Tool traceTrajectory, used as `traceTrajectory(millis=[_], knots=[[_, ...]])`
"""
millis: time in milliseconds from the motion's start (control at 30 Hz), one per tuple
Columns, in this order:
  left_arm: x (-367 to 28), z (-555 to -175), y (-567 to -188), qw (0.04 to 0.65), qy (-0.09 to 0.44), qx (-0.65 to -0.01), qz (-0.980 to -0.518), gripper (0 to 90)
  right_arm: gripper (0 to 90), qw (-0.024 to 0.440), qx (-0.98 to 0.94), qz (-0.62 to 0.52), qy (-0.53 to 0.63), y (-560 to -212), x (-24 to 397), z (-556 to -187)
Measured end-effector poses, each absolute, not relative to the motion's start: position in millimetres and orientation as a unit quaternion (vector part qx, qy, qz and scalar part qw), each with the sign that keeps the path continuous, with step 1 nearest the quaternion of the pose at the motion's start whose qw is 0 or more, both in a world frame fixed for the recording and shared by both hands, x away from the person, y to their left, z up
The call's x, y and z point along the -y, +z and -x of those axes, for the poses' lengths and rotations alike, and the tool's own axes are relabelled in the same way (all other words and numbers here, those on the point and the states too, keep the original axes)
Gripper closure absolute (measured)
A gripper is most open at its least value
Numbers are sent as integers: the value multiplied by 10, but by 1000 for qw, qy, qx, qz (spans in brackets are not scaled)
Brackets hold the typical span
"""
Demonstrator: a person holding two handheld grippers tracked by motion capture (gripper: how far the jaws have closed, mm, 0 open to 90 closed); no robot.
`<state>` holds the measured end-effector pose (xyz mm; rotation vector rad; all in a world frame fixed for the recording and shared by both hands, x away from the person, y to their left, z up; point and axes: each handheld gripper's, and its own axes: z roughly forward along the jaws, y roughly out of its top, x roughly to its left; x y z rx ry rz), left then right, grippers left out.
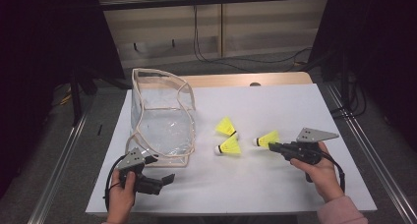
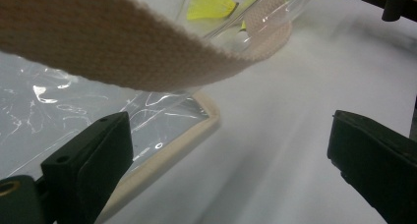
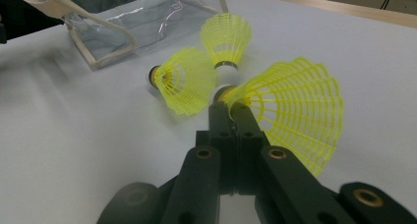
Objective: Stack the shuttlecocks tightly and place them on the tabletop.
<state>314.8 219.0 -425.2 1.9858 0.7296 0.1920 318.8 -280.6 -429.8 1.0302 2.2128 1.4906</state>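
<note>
A clear plastic bag (image 1: 162,121) with beige trim stands open at the table's left. Its strap (image 2: 123,42) crosses the top of the left gripper view, and its bottom corner (image 2: 196,116) lies between the jaws there. My left gripper (image 1: 162,168) (image 2: 228,130) is open beside the bag's near corner, gripping nothing. My right gripper (image 1: 273,146) (image 3: 229,108) is shut on the skirt of a yellow shuttlecock (image 1: 268,138) (image 3: 295,106) at the right. Two more yellow shuttlecocks (image 1: 226,127) (image 1: 230,146) lie between bag and right gripper, showing beyond the jaws (image 3: 226,35) (image 3: 187,81).
A white board (image 1: 255,184) covers the table, with a wooden edge (image 1: 236,80) at the far side. Metal rails (image 1: 373,160) run along both sides of the table. Cables (image 1: 211,57) lie on the floor beyond.
</note>
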Motion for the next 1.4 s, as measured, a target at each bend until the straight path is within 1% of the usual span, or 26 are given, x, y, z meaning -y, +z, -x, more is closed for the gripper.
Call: traceTrajectory(millis=[967, 1167, 1200, 1267, 1300, 1400], knots=[[-2191, -3151, -4239, 484, 80, -299, -819, 33, 896, 133, -772, -342, 519, -4286, 2621, -3271], [-2182, -3144, -4240, 484, 73, -303, -818, 33, 896, 132, -772, -341, 520, -4284, 2600, -3285], [-2185, -3153, -4241, 484, 79, -300, -818, 33, 896, 132, -772, -338, 522, -4284, 2593, -3289], [-2179, -3141, -4245, 485, 70, -303, -817, 33, 895, 130, -772, -338, 522, -4282, 2581, -3289], [-2182, -3153, -4245, 486, 79, -297, -818, 33, 895, 129, -773, -338, 521, -4282, 2576, -3289], [-2181, -3153, -4243, 487, 78, -297, -818, 33, 895, 129, -775, -336, 519, -4286, 2555, -3297]])
